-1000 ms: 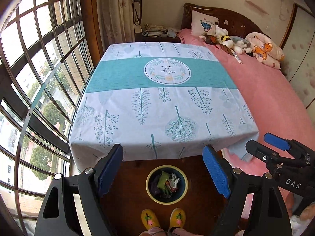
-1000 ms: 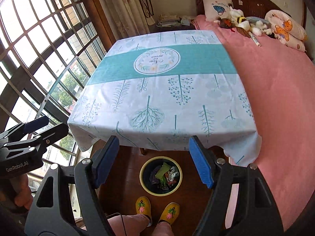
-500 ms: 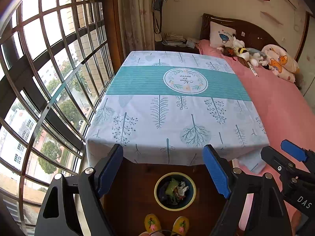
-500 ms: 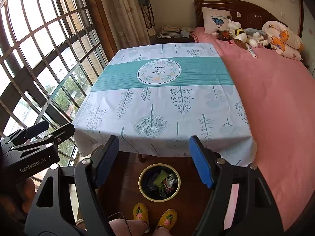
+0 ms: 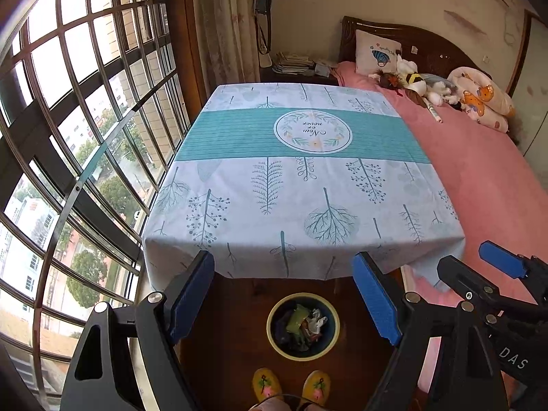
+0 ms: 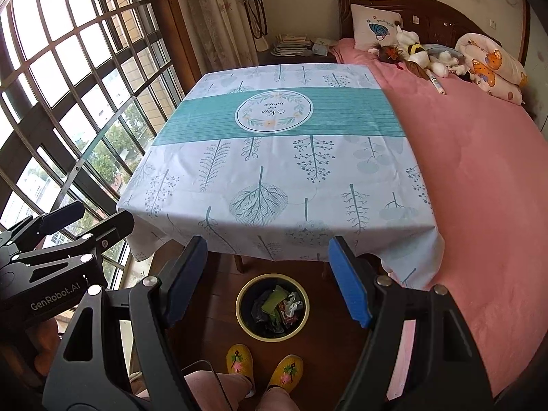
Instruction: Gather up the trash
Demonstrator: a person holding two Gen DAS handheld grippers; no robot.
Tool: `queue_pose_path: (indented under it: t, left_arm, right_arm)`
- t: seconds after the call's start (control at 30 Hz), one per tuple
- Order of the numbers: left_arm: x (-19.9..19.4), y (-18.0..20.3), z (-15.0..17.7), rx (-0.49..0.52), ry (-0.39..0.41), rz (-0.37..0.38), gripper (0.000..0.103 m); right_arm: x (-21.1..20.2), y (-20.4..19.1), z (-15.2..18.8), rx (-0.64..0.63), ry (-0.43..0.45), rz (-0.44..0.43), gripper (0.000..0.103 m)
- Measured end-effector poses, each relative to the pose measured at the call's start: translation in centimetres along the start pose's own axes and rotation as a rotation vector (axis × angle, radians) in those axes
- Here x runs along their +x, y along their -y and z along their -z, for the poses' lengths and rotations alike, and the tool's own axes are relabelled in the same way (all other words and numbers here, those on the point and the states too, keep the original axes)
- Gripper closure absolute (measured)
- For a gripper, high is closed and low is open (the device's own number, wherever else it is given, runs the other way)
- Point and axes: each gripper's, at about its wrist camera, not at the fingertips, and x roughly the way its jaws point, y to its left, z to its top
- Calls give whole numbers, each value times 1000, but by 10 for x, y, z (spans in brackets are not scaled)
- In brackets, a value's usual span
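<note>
Our left tool (image 5: 284, 294) hangs wide open and empty, as does our right tool (image 6: 269, 279). The trash (image 6: 277, 310) lies in the bin (image 6: 244, 322) below the table (image 6: 274, 171); we should scan its cloth before finishing.

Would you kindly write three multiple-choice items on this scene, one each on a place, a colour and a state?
1. Where does the trash bin stand?
A. on the bed
B. on the floor by the table's near edge
C. on the tablecloth

2. What colour are the slippers?
A. yellow
B. blue
C. white

3. How is the right gripper?
A. shut on a wrapper
B. shut, empty
C. open, empty

Answers: 1 B, it sits on dark wood below the tablecloth; 2 A, both show yellow; 3 C, its blue pads stand wide apart.
</note>
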Motion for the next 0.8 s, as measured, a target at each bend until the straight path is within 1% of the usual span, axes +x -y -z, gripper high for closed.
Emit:
queue_pose_path:
  t: [0.8]
  left_arm:
    - [13, 8, -2, 45, -15, 17, 19]
  right_arm:
    - [9, 4, -5, 16, -15, -10, 32]
